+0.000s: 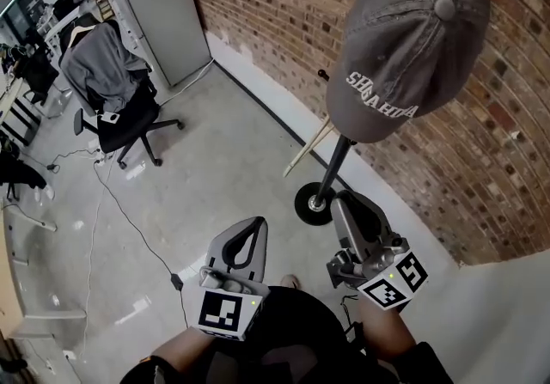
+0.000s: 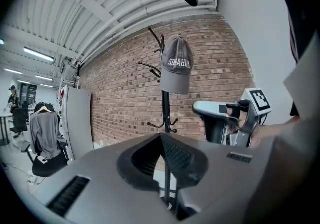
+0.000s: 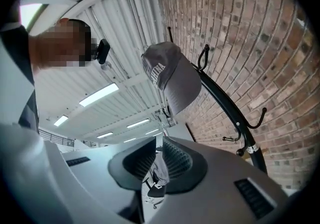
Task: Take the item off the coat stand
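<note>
While we hold both claws low in front of us, the cap (image 1: 404, 39) hangs at the top of the coat stand (image 1: 339, 159), its brim pointing down and white lettering showing across the front. Our left claw (image 1: 255, 224) has its jaws pressed together with nothing between them; its own view shows the two ribbed pads meeting in a line, with the stand's black pole (image 2: 165, 113) and the grey cap (image 2: 176, 70) beyond them. Our right claw (image 1: 352, 198) is likewise closed and empty, and in its view the cap (image 3: 172, 75) sits above the jaws, on the curved arm of the stand (image 3: 225, 107). Neither claw touches the cap or the stand. The stand's round base (image 1: 314, 204) rests on the grey floor (image 1: 215, 167) just beside the brick wall (image 1: 284, 21). Farther off to our left, an office chair (image 1: 129, 120) carries a grey jacket (image 1: 99, 64) draped over its back.
</note>
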Demonstrator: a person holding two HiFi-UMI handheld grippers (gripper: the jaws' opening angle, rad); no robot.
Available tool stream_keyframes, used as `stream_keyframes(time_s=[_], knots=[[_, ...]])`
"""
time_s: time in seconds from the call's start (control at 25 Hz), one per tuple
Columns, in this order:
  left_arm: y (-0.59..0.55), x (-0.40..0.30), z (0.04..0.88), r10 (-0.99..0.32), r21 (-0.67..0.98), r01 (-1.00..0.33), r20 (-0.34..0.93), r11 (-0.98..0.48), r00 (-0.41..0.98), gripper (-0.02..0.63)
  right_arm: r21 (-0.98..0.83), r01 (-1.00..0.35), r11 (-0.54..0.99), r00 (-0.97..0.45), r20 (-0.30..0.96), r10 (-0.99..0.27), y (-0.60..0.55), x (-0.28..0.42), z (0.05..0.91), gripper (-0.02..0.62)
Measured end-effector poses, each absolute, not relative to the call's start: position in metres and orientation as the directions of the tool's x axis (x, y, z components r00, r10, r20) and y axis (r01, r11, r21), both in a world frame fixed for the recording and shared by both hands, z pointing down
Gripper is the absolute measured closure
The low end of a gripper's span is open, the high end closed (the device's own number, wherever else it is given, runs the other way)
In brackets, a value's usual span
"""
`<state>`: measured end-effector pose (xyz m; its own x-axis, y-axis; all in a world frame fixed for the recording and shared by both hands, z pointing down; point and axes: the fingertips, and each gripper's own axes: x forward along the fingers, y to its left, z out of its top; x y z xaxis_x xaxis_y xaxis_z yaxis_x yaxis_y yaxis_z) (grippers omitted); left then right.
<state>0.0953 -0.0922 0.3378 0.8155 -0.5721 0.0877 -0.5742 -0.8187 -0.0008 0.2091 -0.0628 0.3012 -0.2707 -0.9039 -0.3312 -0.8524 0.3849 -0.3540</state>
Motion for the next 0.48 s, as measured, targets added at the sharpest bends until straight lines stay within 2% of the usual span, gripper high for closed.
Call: stream_keyframes(time_s=[0.04,0.12,0.48], knots=[[-0.094,0.099,0.336,-0.579,-0.005,-0.581,0.087,-0.814,0.811,0.574,-0.361,-0.840,0.405,-0.282,-0.347,-0.894,-0.067,0.216,0.298,0.563],[-0.096,0.104,0.334,-0.592,-0.012,-0.594,0.087,-0.805,0.801,0.574,-0.378,-0.810,0.449,-0.309,-0.377,-0.873,-0.075,0.227,0.291,0.498],[-0.101,0.132,0.325,-0.594,-0.065,-0.590,0.082,-0.804,0.800,0.574,-0.380,-0.723,0.576,-0.366,-0.496,-0.787,-0.102,0.270,0.261,0.442]])
